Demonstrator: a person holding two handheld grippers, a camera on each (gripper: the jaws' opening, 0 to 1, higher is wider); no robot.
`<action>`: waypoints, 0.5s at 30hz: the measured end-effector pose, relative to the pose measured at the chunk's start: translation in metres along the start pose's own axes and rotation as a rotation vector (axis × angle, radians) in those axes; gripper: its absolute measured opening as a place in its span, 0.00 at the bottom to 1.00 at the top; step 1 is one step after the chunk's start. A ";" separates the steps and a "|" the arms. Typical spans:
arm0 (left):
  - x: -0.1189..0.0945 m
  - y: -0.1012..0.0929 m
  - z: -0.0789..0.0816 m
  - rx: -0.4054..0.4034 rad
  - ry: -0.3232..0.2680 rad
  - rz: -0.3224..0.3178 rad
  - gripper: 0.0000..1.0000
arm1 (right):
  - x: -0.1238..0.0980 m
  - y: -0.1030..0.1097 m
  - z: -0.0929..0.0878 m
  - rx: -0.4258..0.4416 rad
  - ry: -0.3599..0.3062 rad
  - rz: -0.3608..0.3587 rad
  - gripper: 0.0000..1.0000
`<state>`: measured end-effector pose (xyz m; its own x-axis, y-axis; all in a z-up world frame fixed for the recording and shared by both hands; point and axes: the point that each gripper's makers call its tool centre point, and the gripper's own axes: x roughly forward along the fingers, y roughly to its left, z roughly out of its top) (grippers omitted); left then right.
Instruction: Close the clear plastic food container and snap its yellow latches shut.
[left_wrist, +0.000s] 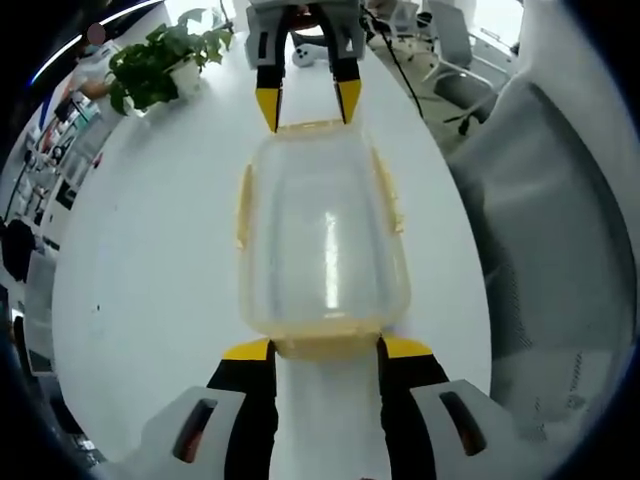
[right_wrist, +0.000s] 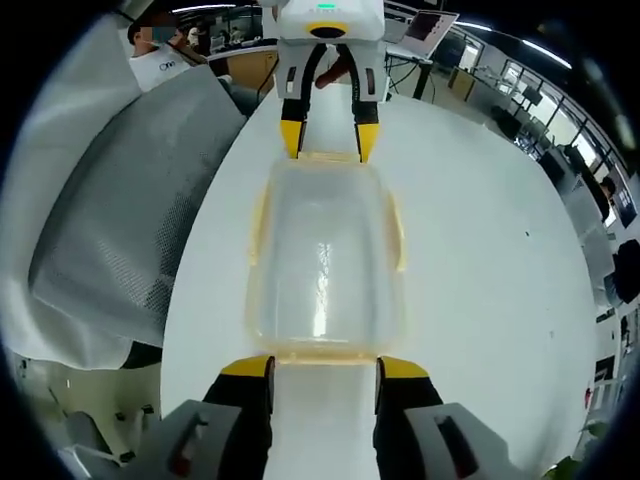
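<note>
White office tabletop (left_wrist: 160, 260), grey mesh chair (right_wrist: 120, 220) beside. Clear rectangular plastic food container (left_wrist: 325, 235) lies mid-tabletop, lid on; light, stiff, slippery. Left tongs (left_wrist: 326, 348) and right tongs (right_wrist: 324, 365) spread apart at opposite end latches; press the yellow latches (left_wrist: 243, 205).

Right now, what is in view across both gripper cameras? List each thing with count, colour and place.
Food container: one, clear with yellow latches, lid on, middle of the table between the two grippers.
Table: one, white, under the container.
Potted plant: one, green leaves in a white pot, far end of the table in the left gripper view.
Chair: one, grey mesh back, beside the table.
Left gripper: yellow-tipped jaws spread at one short end of the container.
Right gripper: yellow-tipped jaws spread at the opposite end.
</note>
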<state>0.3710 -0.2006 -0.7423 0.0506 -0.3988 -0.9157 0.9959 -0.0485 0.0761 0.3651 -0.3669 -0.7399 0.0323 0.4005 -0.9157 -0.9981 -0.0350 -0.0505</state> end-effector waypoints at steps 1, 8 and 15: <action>-0.001 0.000 0.000 -0.002 0.000 0.000 0.37 | 0.000 0.000 0.000 0.005 -0.002 0.000 0.37; -0.005 -0.002 -0.005 -0.005 0.009 -0.005 0.36 | -0.003 0.003 0.006 0.008 -0.012 0.003 0.38; -0.009 -0.001 -0.009 -0.043 0.009 0.005 0.37 | -0.006 0.004 0.007 0.011 -0.016 -0.003 0.38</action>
<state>0.3706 -0.1885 -0.7382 0.0565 -0.3908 -0.9187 0.9979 -0.0067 0.0642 0.3608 -0.3633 -0.7324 0.0346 0.4149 -0.9092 -0.9985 -0.0233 -0.0486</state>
